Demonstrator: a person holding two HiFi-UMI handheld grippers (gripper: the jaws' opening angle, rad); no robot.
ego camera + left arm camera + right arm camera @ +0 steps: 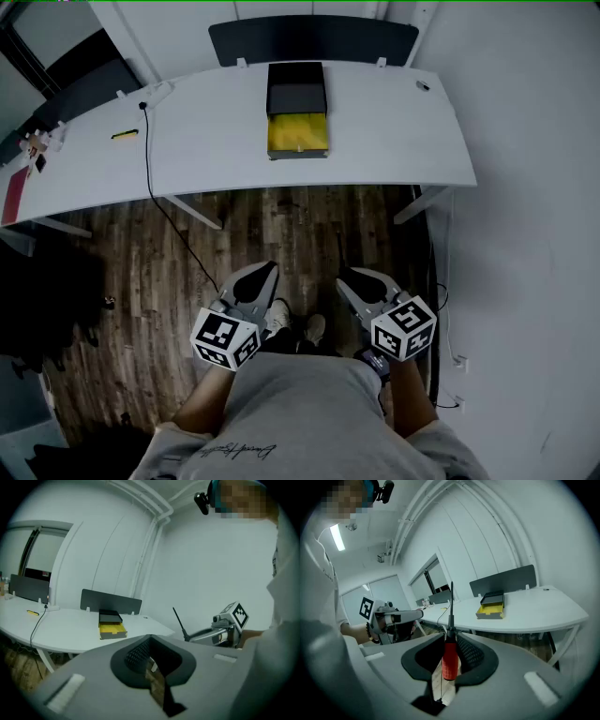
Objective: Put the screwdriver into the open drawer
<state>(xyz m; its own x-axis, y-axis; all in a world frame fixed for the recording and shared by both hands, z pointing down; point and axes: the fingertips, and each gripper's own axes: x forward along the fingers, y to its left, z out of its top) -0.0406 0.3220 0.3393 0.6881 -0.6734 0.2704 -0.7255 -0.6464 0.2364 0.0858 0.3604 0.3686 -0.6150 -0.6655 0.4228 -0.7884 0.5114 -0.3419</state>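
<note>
A screwdriver (449,658) with a red handle stands between the jaws of my right gripper (449,654), which is shut on the handle; its dark shaft (451,606) points up and forward. The shaft (179,623) also shows in the left gripper view, rising from the right gripper (220,632). A black drawer box (297,87) sits at the far middle of the white table (394,141), and its yellow drawer (298,133) is pulled open toward me. Both grippers hang close to my body over the wooden floor, well short of the table. My left gripper (255,278) has a narrow gap and holds nothing.
A small yellow object (125,134) and a black cable (148,159) lie on the table's left part. A dark partition (314,39) stands behind the drawer box. The table's legs (192,211) reach the wooden floor (281,234) between me and the desk.
</note>
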